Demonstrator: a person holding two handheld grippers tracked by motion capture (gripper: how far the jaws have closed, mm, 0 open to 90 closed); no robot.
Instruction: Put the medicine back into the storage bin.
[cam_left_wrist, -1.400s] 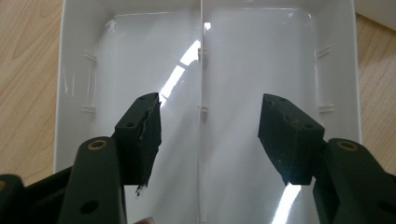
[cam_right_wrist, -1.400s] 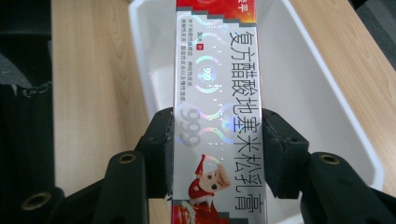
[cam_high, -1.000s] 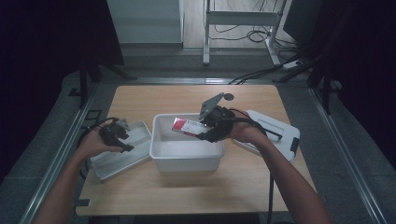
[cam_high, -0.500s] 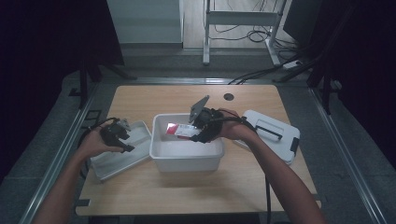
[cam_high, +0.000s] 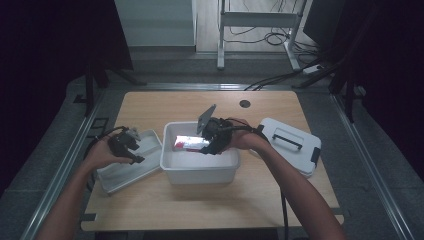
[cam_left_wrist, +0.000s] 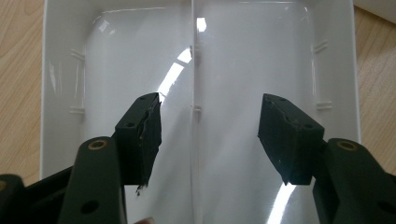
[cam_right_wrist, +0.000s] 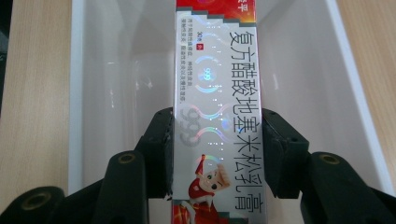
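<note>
Nearest the counter's front edge, the left claw hangs open and empty over the shallow white lid lying at the left edge, unmoved. Past it, at the counter's middle, the right claw, gripping the silver-and-red carton across its width, has travelled leftward from a second ago and now holds the carton inside the white bin; release looks close. The bin walls leave room on both sides of the carton. Farther right, the handled case sits apart, near the right edge.
</note>
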